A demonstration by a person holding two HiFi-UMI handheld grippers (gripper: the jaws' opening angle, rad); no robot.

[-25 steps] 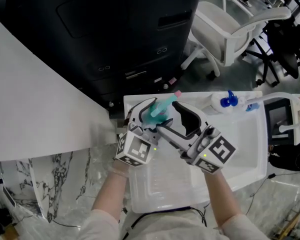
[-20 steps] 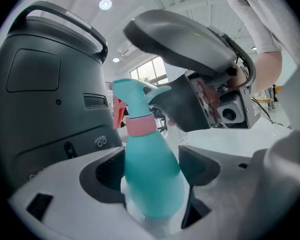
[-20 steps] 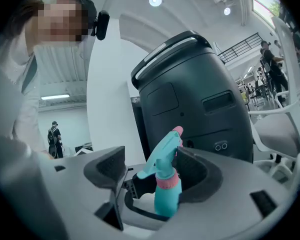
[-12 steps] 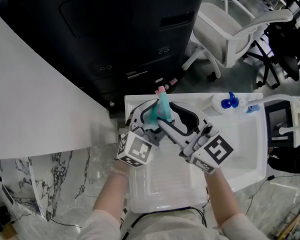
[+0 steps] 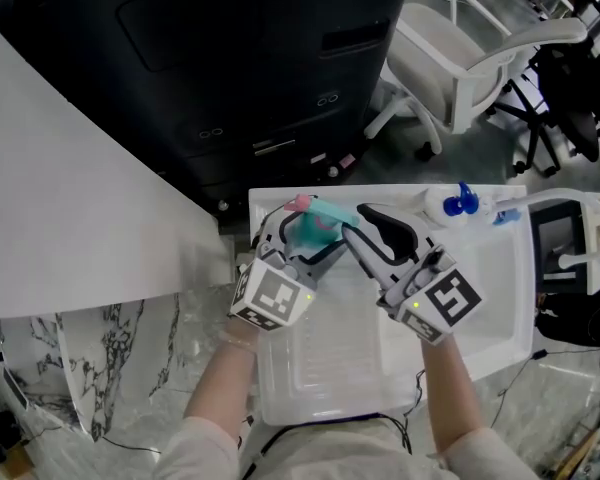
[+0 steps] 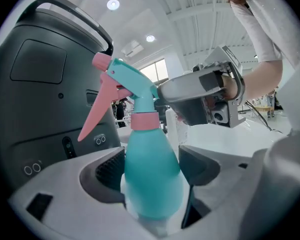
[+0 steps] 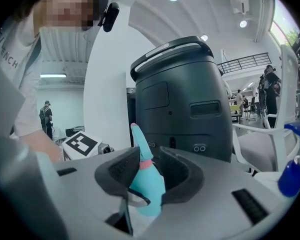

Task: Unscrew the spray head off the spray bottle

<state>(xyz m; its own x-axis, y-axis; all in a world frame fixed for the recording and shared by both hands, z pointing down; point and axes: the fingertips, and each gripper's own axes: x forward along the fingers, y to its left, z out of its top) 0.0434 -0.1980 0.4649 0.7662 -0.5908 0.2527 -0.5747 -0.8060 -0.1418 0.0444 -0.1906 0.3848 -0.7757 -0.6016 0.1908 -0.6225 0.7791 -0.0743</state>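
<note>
A teal spray bottle stands upright over the white tray, its body clamped in my left gripper. In the left gripper view the bottle fills the gap between the pads. Above it are the pink collar and the pink trigger, which points left. My right gripper reaches in from the right. Its jaws are closing around the neck and collar, with a thin gap still showing beside the pads.
A second bottle with a blue spray head lies at the tray's far right corner. A big dark grey machine stands just behind the tray, with a white office chair to its right. A marble-patterned surface lies at the left.
The pink trigger has swung from pointing right, through straight away, to pointing left. My right gripper has shifted slightly right and its jaws have narrowed. The left gripper has kept its hold.
</note>
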